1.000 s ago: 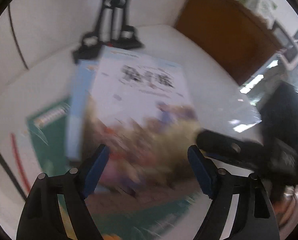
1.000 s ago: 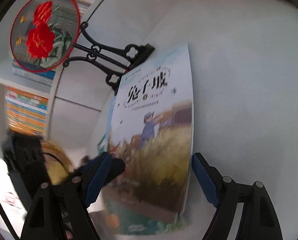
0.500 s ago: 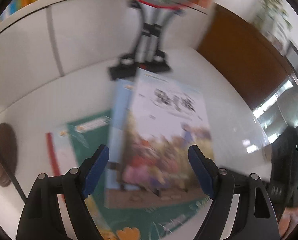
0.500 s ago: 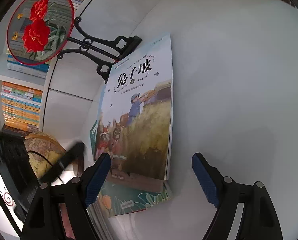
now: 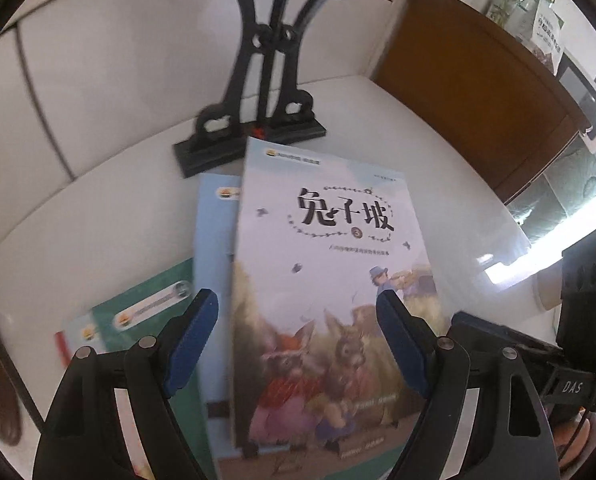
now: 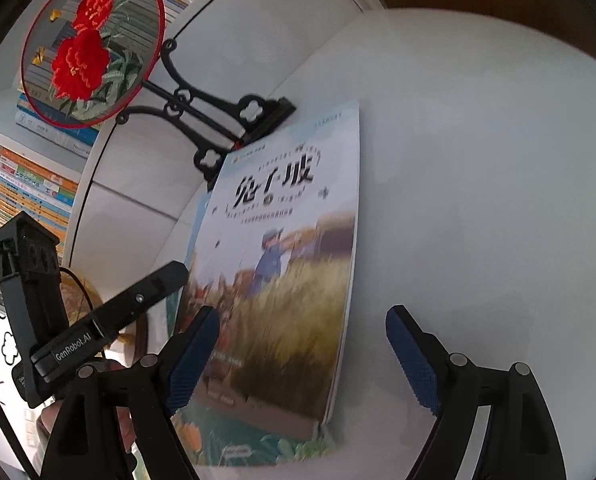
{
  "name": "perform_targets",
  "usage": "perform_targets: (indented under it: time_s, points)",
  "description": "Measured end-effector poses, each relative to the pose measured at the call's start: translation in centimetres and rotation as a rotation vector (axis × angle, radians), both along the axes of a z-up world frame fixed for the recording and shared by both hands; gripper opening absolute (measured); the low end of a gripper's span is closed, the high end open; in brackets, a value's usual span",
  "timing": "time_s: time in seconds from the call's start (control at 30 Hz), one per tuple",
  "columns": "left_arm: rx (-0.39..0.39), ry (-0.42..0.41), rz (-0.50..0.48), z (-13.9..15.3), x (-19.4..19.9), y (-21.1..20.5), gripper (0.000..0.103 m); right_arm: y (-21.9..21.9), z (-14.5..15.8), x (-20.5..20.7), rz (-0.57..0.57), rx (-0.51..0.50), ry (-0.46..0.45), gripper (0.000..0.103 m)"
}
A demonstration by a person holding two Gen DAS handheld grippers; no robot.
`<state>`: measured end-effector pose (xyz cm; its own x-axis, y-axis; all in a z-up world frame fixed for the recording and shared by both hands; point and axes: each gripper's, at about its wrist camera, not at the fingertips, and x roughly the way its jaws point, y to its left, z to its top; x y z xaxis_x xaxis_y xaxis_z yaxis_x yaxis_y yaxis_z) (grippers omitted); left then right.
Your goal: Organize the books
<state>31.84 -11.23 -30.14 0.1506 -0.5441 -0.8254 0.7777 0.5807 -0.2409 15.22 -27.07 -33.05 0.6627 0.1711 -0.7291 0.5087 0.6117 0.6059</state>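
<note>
Left gripper jaws wide, empty, above near end of top book, glossy rabbit-cover paperback. It lies askew on pale-blue book and green book, flat on white tabletop. Long axis runs away toward black fan stand. Right gripper jaws just widened, empty, straddling book's right edge; likely nearer for squaring.

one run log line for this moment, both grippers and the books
left gripper: open, above top book | right gripper: open, just widened, holds nothing | books: fanned stack on white table | fan stand: behind stack
</note>
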Motion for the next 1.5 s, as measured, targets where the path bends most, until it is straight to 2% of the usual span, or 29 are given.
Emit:
perform_targets:
  time_s: [0.1, 0.13, 0.27, 0.3, 0.37, 0.57, 0.67, 0.8, 0.93, 0.97, 1.0, 1.07, 1.13, 1.27, 1.3, 1.37, 1.4, 1.43, 1.47, 1.5]
  points:
    - [0.010, -0.022, -0.003, -0.9, -0.3, -0.8, 0.082, -1.1, -0.2, 0.1, -0.018, -0.017, -0.037, 0.091]
    - [0.006, -0.026, -0.009, -1.0, -0.5, -1.0, 0.087, -1.6, -0.3, 0.1, -0.020, -0.001, -0.061, 0.093]
    - [0.016, -0.034, -0.060, -0.9, -2.2, -1.4, 0.090, -2.4, -1.1, 0.9, 0.009, 0.118, -0.138, 0.096]
    - [0.028, -0.041, -0.068, -0.9, -2.5, -1.2, 0.091, -2.2, -1.1, 1.2, 0.027, 0.135, -0.136, 0.101]
    - [0.036, -0.036, -0.065, -0.8, -2.9, -0.7, 0.090, -1.4, -0.6, 1.9, 0.066, 0.076, -0.106, 0.103]
    - [-0.030, 0.127, 0.032, -0.7, -5.4, 3.5, 0.090, -0.5, -0.8, 1.0, 0.160, 0.107, -0.059, 0.103]
    - [-0.051, 0.149, 0.123, -1.2, -8.5, 6.5, 0.090, 0.7, -0.9, -0.2, 0.249, 0.103, -0.020, 0.103]
    - [-0.014, 0.164, 0.202, -1.6, -11.7, 9.7, 0.090, 2.8, -1.4, -2.1, 0.328, 0.132, -0.008, 0.103]
    - [-0.041, 0.182, 0.326, -2.1, -11.6, 12.7, 0.088, 4.1, -2.3, -3.5, 0.435, 0.267, -0.054, 0.101]
    - [-0.013, 0.192, 0.362, -2.3, -11.1, 13.0, 0.083, 4.2, -2.6, -3.6, 0.449, 0.304, -0.064, 0.100]
    - [0.004, 0.206, 0.380, -2.5, -10.7, 13.1, 0.079, 4.3, -2.5, -3.6, 0.451, 0.284, -0.068, 0.100]
    - [-0.010, 0.215, 0.408, -2.3, -10.3, 13.4, 0.079, 3.9, -2.3, -3.6, 0.429, 0.230, -0.080, 0.100]
    - [0.009, 0.218, 0.406, -2.5, -10.3, 13.2, 0.079, 3.7, -2.1, -3.2, 0.411, 0.199, -0.078, 0.101]
    - [0.065, 0.186, 0.376, -2.6, -11.0, 12.0, 0.080, 5.0, -1.7, -2.9, 0.480, 0.108, -0.068, 0.101]
    - [0.064, 0.190, 0.377, -2.5, -11.2, 11.8, 0.076, 5.5, -1.7, -3.1, 0.503, 0.102, -0.065, 0.101]
    - [0.056, 0.190, 0.405, -2.4, -11.3, 12.3, 0.072, 6.3, -1.8, -3.4, 0.529, 0.134, -0.052, 0.094]
    - [0.046, 0.190, 0.418, -2.2, -11.4, 12.6, 0.069, 6.6, -1.8, -3.4, 0.524, 0.130, -0.030, 0.087]
    - [0.031, 0.182, 0.422, -1.8, -11.5, 12.9, 0.064, 6.6, -1.6, -3.7, 0.516, 0.096, -0.008, 0.077]
    - [0.002, 0.171, 0.423, -1.2, -11.6, 13.4, 0.058, 6.6, -1.4, -3.9, 0.511, 0.072, 0.014, 0.071]
    - [-0.044, 0.163, 0.418, -0.4, -11.8, 14.2, 0.054, 6.4, -1.1, -4.4, 0.504, 0.060, 0.007, 0.056]
